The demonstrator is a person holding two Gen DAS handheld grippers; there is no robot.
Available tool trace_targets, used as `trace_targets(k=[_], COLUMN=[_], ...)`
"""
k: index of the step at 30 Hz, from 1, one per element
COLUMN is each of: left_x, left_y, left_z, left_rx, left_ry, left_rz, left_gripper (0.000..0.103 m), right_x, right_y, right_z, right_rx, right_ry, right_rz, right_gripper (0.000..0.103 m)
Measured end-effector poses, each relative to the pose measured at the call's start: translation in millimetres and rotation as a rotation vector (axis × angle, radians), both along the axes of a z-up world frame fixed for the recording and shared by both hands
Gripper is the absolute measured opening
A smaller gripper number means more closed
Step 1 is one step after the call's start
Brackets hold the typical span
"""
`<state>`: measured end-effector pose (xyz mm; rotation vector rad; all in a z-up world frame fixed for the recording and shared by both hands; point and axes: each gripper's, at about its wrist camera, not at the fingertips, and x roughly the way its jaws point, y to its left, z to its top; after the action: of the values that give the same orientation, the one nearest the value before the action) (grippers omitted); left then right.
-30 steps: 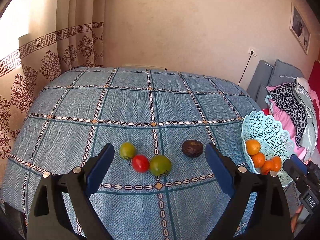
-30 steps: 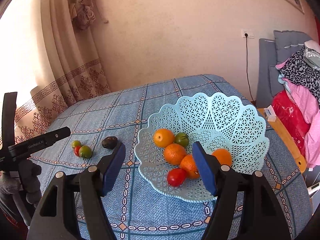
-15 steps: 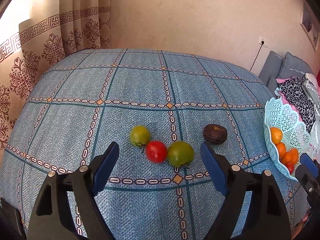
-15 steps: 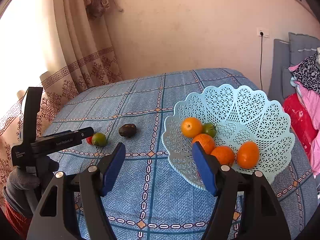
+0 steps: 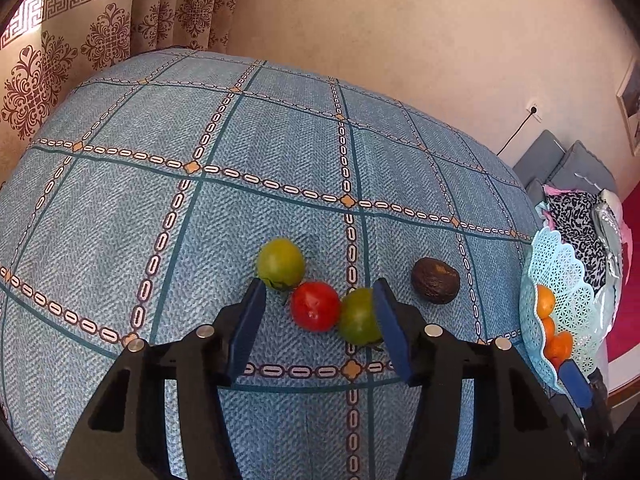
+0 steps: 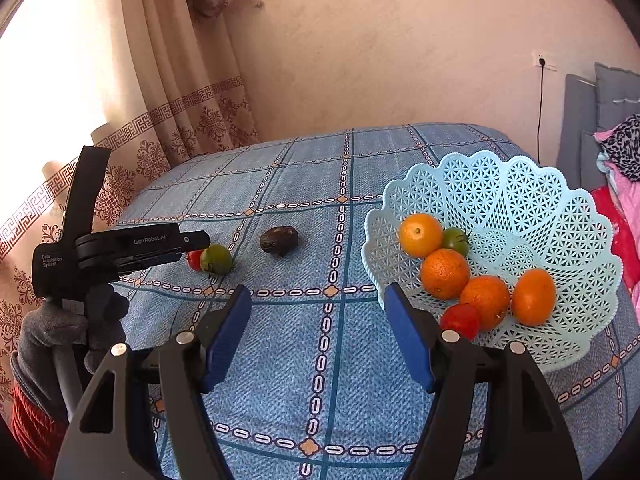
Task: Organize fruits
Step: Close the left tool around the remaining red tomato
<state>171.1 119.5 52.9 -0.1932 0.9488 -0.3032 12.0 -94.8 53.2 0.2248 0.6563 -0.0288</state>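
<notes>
My left tongs (image 5: 318,316) are wide open and hold nothing; they stand low over the surface (image 5: 200,220) with the red tomato (image 5: 315,311) between the two pads. The right pad touches or almost touches the green tomato (image 5: 359,315), which lies against the red tomato on the side toward the basket (image 5: 568,280). A second, more yellow green tomato (image 5: 280,263) sits against the red tomato on the far side from the basket, just beyond my left pad. The dark avocado (image 5: 435,286) lies between this group and the basket.

The risk I see: the three tomatoes are packed together, so when I close, a pad may push a neighbour and it rolls away, or I catch two fruits and one slips out.

My right tongs (image 6: 318,334) are also open and empty, hanging before the basket, near its rim.

Compared with half a second ago, my left tongs have come nearer and lower, the opening is a little narrower, and the right tongs have moved little.
</notes>
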Motion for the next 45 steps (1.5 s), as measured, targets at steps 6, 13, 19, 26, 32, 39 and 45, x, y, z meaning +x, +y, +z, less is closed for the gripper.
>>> trace_targets(k=[6,13,19,26,32,39,45], left_x=[6,11,-2,-20,-28,-46,-45], left_y=[0,11,12,29,32,19,0], left_z=[-2,-9,-5,0,1,7,10], left_rx=[-0.02,-0.026,0.02,0.069,0.094,0.096,0.135], left_ry=[0.012,0.029,0.01,-0.011,-0.021,-0.052,-0.079], left_rz=[0.019,0.049,0.045,0.067,0.067,0.009,-0.04], left_gripper=[0.056,0.056,0.056,0.056,0.056,0.056,0.056], right_x=[0,-1,-1,-3,-1,0,1], right_y=[9,14,14,13,22,20,23], right_z=[-1,-3,-4,-6,-9,-12,-14], right_rx=[-0.024,-0.031,-0.025,-0.016,-0.026,-0.016,-0.022], right_ry=[-0.001,0.004,0.006,0.008,0.021,0.033,0.035], right_rz=[0.016,0.032,0.035,0.036,0.067,0.063,0.075], right_gripper=[0.069,0.069,0.069,0.069,0.069,0.069,0.069])
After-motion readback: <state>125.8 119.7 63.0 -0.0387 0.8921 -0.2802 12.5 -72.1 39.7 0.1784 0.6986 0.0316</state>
